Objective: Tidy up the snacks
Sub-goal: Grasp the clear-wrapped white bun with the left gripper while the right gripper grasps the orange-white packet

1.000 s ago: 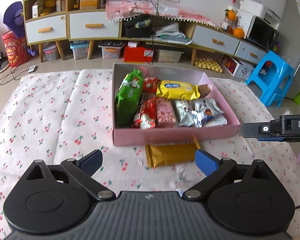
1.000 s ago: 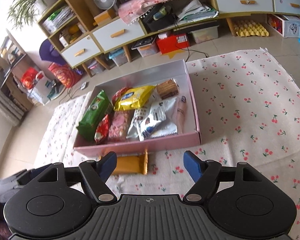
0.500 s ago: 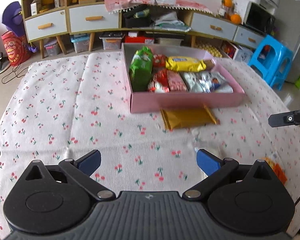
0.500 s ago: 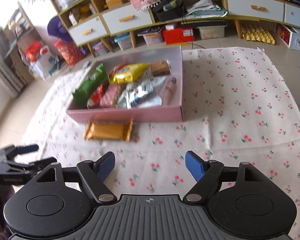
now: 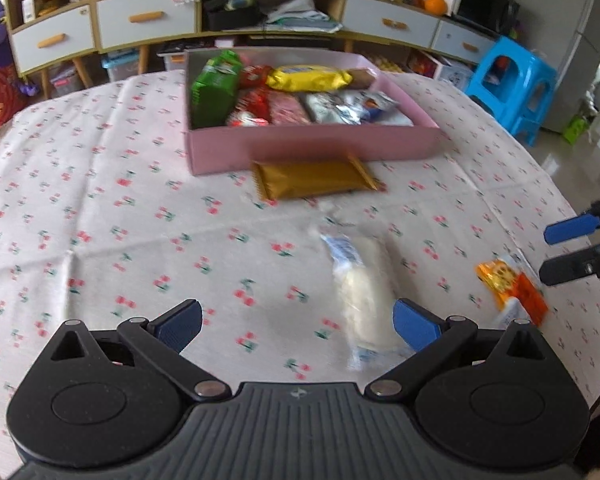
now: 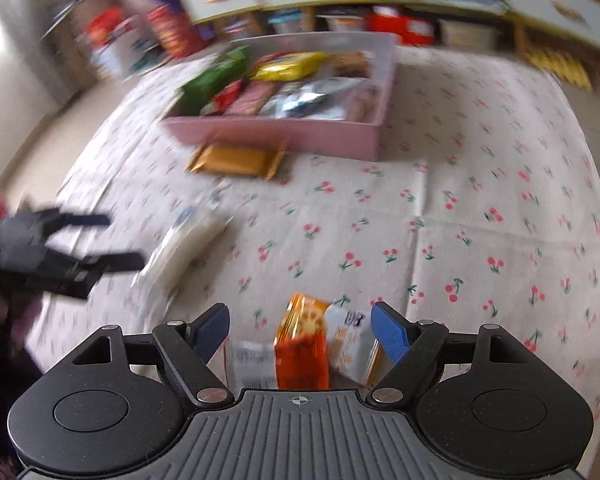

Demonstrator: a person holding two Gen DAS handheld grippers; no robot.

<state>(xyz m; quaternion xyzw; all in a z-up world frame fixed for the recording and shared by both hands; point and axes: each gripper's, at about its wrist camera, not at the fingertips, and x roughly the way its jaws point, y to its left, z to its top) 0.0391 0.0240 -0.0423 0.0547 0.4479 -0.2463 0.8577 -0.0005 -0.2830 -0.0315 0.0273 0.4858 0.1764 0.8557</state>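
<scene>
Both of your claws have pulled back from the pink box (image 5: 312, 148) toward the bench's near edge, each spread and empty: left claw (image 5: 295, 322) beside the white packet (image 5: 364, 292), right claw (image 6: 300, 330) straddling the orange packet (image 6: 302, 344).

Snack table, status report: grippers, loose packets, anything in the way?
Left gripper open beside white packet. Right gripper open over orange packet. Gold packet outside pink box. Nothing blocking.

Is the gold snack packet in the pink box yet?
Out. The gold packet lies flat on the cloth, against the pink box's front wall.
</scene>
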